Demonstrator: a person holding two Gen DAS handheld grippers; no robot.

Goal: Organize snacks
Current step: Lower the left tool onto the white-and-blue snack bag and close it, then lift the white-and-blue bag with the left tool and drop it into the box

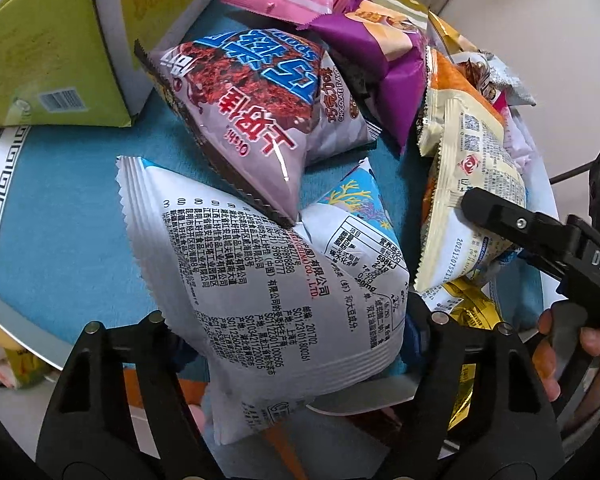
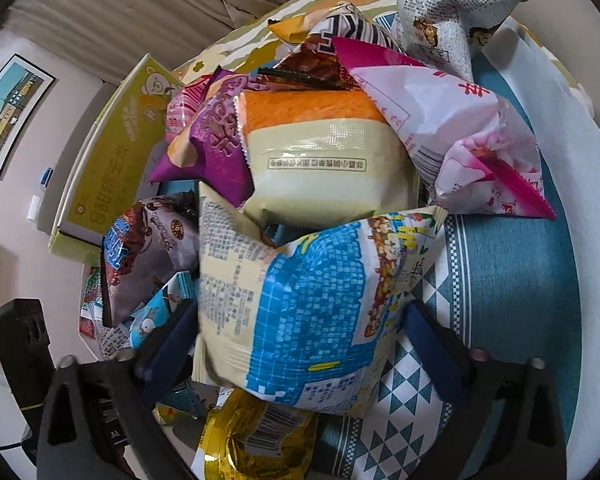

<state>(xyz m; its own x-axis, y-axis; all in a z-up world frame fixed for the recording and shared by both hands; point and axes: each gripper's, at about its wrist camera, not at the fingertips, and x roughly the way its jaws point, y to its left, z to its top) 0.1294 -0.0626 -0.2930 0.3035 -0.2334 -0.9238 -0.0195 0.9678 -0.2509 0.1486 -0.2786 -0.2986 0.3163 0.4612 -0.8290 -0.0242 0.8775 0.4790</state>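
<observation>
A heap of snack bags lies on a round table under a blue cloth point(image 1: 60, 220). In the left wrist view, my left gripper point(image 1: 296, 320) is shut on a puffy white bag point(image 1: 260, 264) printed with black text, its pads pressing both sides. In the right wrist view, my right gripper point(image 2: 300, 340) is open around a blue-and-cream bag point(image 2: 300, 300); the left pad touches the bag's edge and the right pad stands just off it. One right finger point(image 1: 500, 216) shows in the left wrist view, resting on that bag's cream back.
A green carton point(image 1: 52, 60) stands on the table's far left. Around the two bags lie a brown chocolate bag point(image 1: 252, 112), a purple bag point(image 1: 380, 52), a cream-and-orange bag point(image 2: 324, 160), a pink-white bag point(image 2: 460, 140) and a gold packet point(image 2: 236, 440). A hand point(image 1: 592, 340) holds the right gripper.
</observation>
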